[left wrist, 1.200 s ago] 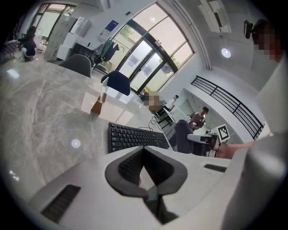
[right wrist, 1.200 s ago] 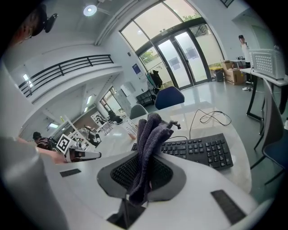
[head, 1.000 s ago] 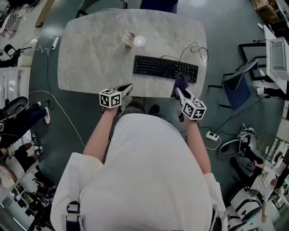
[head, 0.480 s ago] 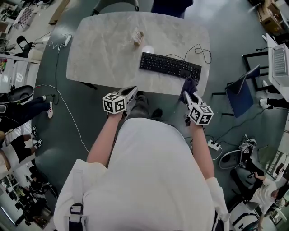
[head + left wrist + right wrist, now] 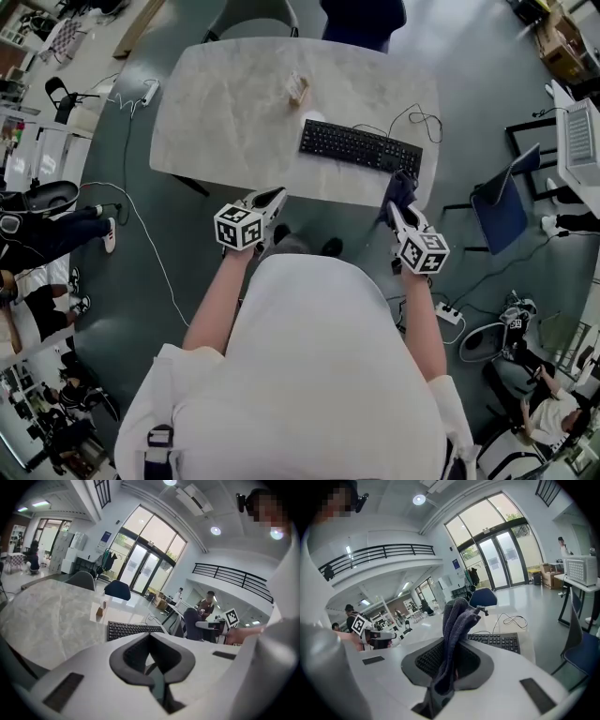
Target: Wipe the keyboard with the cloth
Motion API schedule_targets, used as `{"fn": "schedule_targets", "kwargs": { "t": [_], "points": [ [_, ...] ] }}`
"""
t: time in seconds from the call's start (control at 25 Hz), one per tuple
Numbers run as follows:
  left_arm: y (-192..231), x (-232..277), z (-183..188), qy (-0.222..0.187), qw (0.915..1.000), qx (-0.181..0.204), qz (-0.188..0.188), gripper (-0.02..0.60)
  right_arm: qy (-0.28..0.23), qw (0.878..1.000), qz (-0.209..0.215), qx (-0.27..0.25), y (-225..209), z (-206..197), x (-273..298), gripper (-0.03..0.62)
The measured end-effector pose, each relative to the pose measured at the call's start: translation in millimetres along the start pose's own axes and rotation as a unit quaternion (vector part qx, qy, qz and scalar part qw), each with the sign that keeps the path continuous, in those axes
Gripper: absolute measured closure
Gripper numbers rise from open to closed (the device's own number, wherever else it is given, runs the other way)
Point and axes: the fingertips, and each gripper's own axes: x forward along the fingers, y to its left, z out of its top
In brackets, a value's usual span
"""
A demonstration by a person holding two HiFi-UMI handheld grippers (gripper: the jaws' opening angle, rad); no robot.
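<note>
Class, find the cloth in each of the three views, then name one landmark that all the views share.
Head view: right of centre, the cloth hangs from the right hand-held gripper.
Left gripper view: right of centre, a dark upright shape, probably the cloth.
Right gripper view: centre, clamped between the jaws.
Shared landmark: the keyboard.

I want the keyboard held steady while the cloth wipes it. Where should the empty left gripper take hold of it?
Probably at its left short end, coming in low from the left. The keyboard lies flat and thin. Its cable leaves at the far right, and the right gripper holds the cloth near its right end. The left gripper has its jaws shut, so open them first.
</note>
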Motion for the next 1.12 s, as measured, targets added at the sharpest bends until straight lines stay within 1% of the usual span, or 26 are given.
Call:
{"fn": "schedule_targets", "kwargs": {
  "t": [0.12, 0.24, 0.4, 0.56, 0.76, 1.12],
  "points": [
    [3.8, -3.9, 9.3, 0.003, 0.9998, 0.019, -0.006, 0.575, -0.016, 1.0, -0.004, -0.002, 6.3, 10.0, -2.7, 0.531],
    [11.0, -8.8, 11.8, 0.016, 0.9994, 0.03, -0.011, 0.575, -0.026, 0.999, -0.021, 0.001, 8.0, 13.9, -4.8, 0.531],
    [25.0, -17.5, 20.1, 0.021, 0.9991, 0.032, -0.017, 0.575, -0.043, 0.998, -0.043, 0.01, 13.3, 20.7, -6.2, 0.531],
    [35.2, -18.6, 27.1, 0.018, 0.9991, 0.033, -0.018, 0.575, -0.046, 0.998, -0.051, 0.006, 18.8, 24.4, -3.2, 0.531],
    [34.9, -13.2, 34.6, 0.015, 0.9986, 0.044, -0.025, 0.575, -0.054, 0.997, -0.06, 0.009, 19.4, 28.0, -5.6, 0.531],
    [36.0, -3.6, 38.2, 0.015, 0.9984, 0.038, -0.039, 0.575, -0.063, 0.995, -0.072, 0.015, 15.1, 34.5, -4.8, 0.531]
  ]
}}
